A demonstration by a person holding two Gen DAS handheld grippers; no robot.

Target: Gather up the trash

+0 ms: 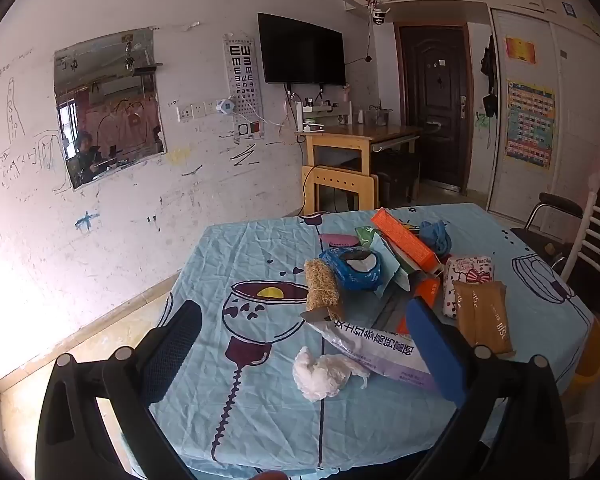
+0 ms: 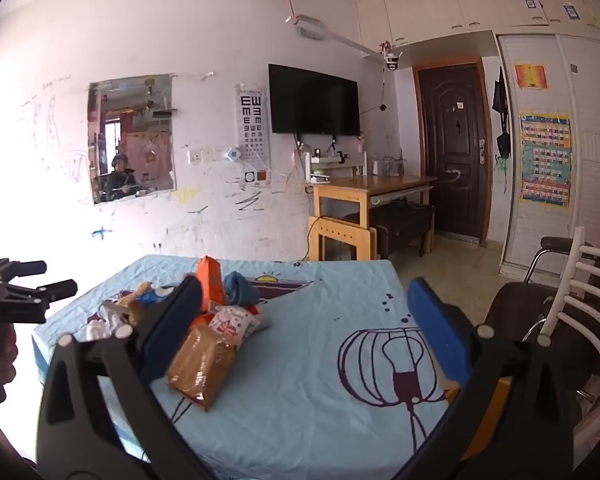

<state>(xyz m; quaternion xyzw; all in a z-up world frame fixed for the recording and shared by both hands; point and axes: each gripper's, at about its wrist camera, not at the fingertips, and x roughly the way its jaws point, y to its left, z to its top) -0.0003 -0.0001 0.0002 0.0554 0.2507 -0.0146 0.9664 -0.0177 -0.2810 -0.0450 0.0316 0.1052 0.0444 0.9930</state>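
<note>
A pile of trash lies on the table's light blue cloth [image 1: 260,248]. In the left wrist view I see a crumpled white tissue [image 1: 320,372], a white and purple packet [image 1: 380,348], a straw-coloured scrubber [image 1: 322,290], a blue wrapper [image 1: 354,268], an orange box [image 1: 404,240] and a brown biscuit pack [image 1: 482,316]. My left gripper [image 1: 308,348] is open and empty, just above the tissue. My right gripper [image 2: 304,320] is open and empty over the cloth [image 2: 300,380], right of the brown pack [image 2: 202,364] and a pink-printed tissue pack [image 2: 232,320].
A white metal chair [image 2: 580,308] and a dark armchair [image 2: 516,312] stand right of the table. A yellow bin [image 1: 590,364] sits at the table's right edge. A wooden desk [image 1: 356,140], wall TV and dark door are behind. The scribbled wall is to the left.
</note>
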